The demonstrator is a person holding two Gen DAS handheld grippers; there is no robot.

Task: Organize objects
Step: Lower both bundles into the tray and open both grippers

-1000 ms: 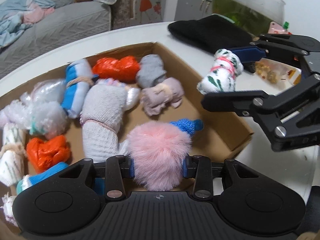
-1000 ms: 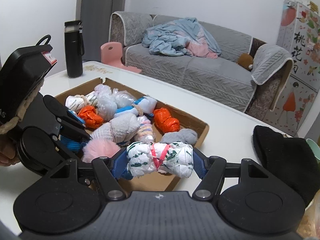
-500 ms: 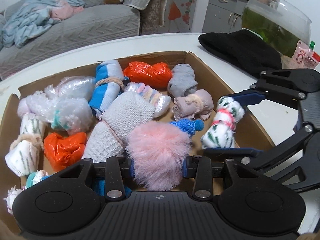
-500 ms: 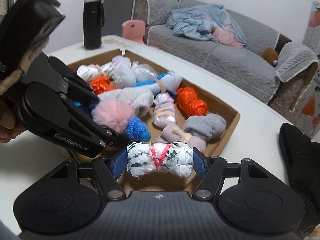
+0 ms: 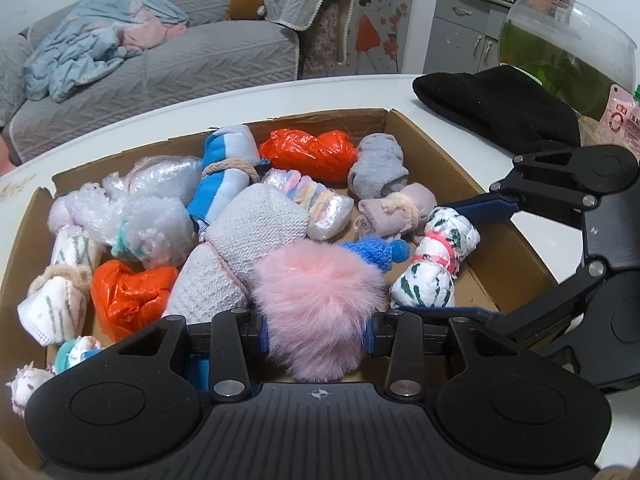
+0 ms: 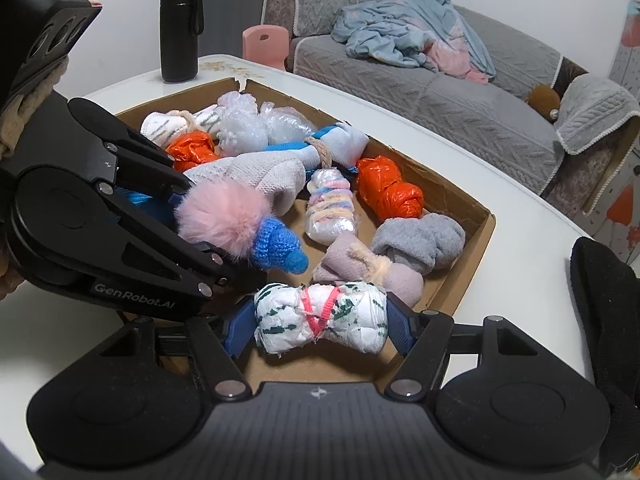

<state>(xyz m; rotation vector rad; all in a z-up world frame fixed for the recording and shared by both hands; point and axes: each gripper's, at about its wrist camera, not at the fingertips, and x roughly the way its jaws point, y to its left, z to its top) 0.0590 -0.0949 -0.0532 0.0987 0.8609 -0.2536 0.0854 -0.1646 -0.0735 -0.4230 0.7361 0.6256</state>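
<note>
Cardboard box (image 5: 432, 152): matt brown, rough torn edges. Pink pompom (image 5: 316, 312): long fluffy fur; blue knit piece (image 6: 278, 246) beside it, coarse yarn. White-green bundle (image 6: 320, 316): crinkled thin plastic, pink band. Orange bundles (image 5: 308, 152): glossy crinkled plastic. Grey roll (image 5: 378, 164): soft fleecy cloth. Table (image 6: 520, 272): smooth, glossy white. Both grippers (image 6: 320, 324): matt black plastic, metal pins, blue pads (image 6: 400, 320). Black bottle (image 6: 179, 24): satin finish.
</note>
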